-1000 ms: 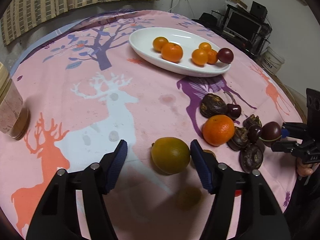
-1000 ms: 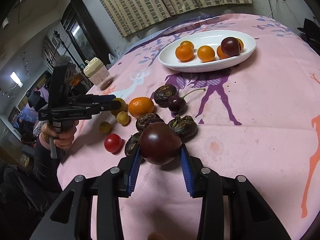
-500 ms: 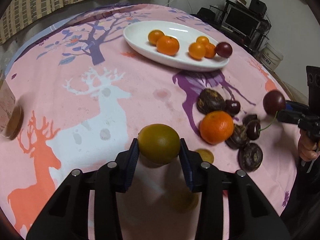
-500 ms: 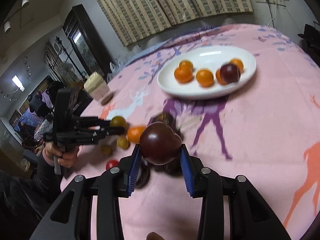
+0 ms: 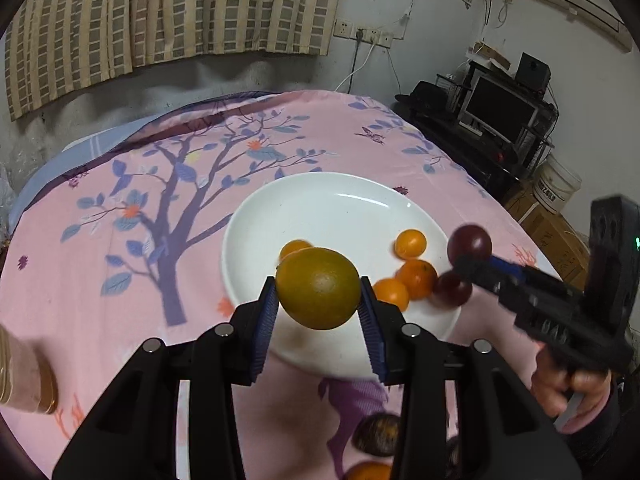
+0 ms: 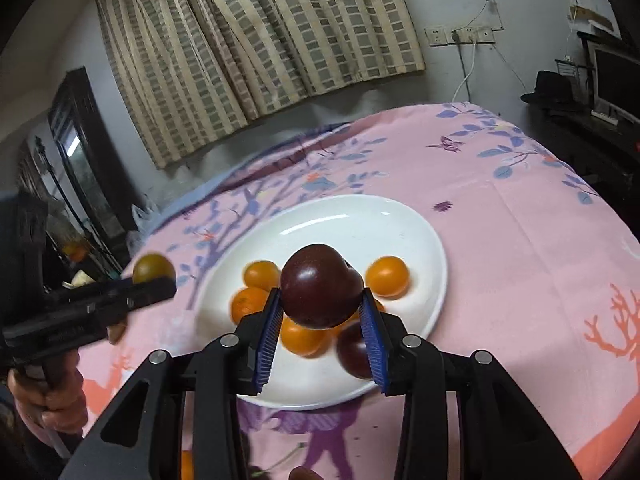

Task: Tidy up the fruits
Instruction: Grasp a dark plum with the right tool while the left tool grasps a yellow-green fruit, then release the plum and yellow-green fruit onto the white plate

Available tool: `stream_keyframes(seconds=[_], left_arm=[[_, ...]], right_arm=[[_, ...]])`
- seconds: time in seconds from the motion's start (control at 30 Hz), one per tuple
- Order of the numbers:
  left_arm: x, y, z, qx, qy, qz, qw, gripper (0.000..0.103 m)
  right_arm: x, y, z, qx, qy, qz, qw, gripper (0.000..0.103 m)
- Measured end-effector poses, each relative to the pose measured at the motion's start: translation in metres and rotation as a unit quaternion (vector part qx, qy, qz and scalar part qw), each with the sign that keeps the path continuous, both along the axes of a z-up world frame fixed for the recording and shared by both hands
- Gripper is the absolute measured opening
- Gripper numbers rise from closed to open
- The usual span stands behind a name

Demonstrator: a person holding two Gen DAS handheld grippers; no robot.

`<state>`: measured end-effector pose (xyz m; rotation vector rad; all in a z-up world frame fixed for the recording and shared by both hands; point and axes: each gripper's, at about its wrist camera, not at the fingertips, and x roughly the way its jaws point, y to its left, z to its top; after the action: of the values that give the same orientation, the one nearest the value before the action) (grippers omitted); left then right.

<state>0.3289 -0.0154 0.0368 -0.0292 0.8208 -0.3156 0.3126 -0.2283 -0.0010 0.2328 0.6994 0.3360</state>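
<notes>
My left gripper (image 5: 318, 314) is shut on a greenish-yellow orange (image 5: 318, 288) and holds it in the air over the near rim of the white plate (image 5: 320, 200). My right gripper (image 6: 320, 320) is shut on a dark purple plum (image 6: 320, 286) above the same plate (image 6: 360, 220). On the plate lie several small oranges (image 6: 387, 276) and one dark plum (image 6: 354, 348). Each view shows the other gripper from the side: the right one (image 5: 474, 260) with its plum (image 5: 469, 242), the left one (image 6: 154, 284) with its green orange (image 6: 153, 267).
A jar (image 5: 24, 376) stands at the table's left edge. Dark wrinkled fruits (image 5: 378, 434) and an orange (image 5: 368, 472) lie on the pink cloth nearer than the plate. A hand (image 5: 572, 392) grips the right tool. A TV stand (image 5: 500, 116) and a bucket (image 5: 558, 188) stand beyond the table.
My left gripper closed on the green orange, lifted it and carried it up to the plate. My right gripper carried its plum from the loose fruit pile to above the plate.
</notes>
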Motion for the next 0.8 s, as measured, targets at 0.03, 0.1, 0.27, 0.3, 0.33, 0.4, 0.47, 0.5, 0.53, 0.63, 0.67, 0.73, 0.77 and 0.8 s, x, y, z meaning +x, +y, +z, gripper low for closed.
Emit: stream_keyframes(seconds=[0.03,0.1,0.27,0.3,0.33,0.4,0.47,0.5,0.53,0.63,0.67,0.73,0.77,0.8], left_arm=[[0.007,-0.004,-0.004,0.001,0.004,0.001,1.0,0.039],[0.019,-0.009,-0.012,0.006,0.015,0.005,0.9999,0.039],[0.029,-0.012,-0.031,0.01,0.04,0.004,0.9991,0.04],[0.03,-0.013,-0.034,0.014,0.042,0.006,0.999,0.04],[0.03,-0.013,-0.036,0.019,0.041,0.009,0.9989,0.044],[0.026,-0.012,-0.033,0.031,0.026,0.024,0.9989,0.067],[0.016,-0.008,-0.022,0.037,-0.003,0.038,0.9986,0.08],[0.012,-0.007,-0.017,0.038,-0.012,0.039,0.9985,0.083],[0.006,-0.005,-0.009,0.037,-0.021,0.039,0.9984,0.087],[-0.009,-0.002,0.009,0.034,-0.042,0.043,0.9976,0.093],[-0.015,-0.001,0.013,0.037,-0.048,0.043,0.9972,0.094],[-0.024,0.0,0.018,0.044,-0.054,0.042,0.9967,0.096],[-0.029,0.001,0.019,0.046,-0.056,0.043,0.9964,0.096],[-0.032,0.001,0.021,0.048,-0.057,0.042,0.9963,0.097]], right_arm=[[0.002,-0.002,-0.004,-0.001,0.005,-0.001,1.0,0.039],[0.004,-0.006,-0.008,0.0,0.009,-0.001,1.0,0.039],[0.005,-0.007,-0.009,-0.007,0.007,0.002,1.0,0.04],[0.005,-0.005,-0.009,-0.009,0.005,0.001,1.0,0.041],[0.004,-0.004,-0.009,-0.013,0.002,0.001,1.0,0.042],[0.002,-0.003,-0.009,-0.009,-0.002,-0.002,1.0,0.046],[-0.001,-0.006,-0.007,0.005,-0.005,0.0,1.0,0.047],[-0.003,-0.007,-0.005,0.007,-0.01,0.001,1.0,0.049],[-0.006,-0.007,-0.002,0.009,-0.017,0.002,1.0,0.05],[-0.016,-0.009,0.004,0.014,-0.032,0.006,0.999,0.056],[-0.018,-0.008,0.004,0.016,-0.033,0.009,0.999,0.057],[-0.021,-0.008,0.004,0.015,-0.031,0.013,0.999,0.057],[-0.024,-0.006,0.002,0.01,-0.03,0.014,0.999,0.058],[-0.025,-0.005,0.001,0.005,-0.03,0.015,0.999,0.058]])
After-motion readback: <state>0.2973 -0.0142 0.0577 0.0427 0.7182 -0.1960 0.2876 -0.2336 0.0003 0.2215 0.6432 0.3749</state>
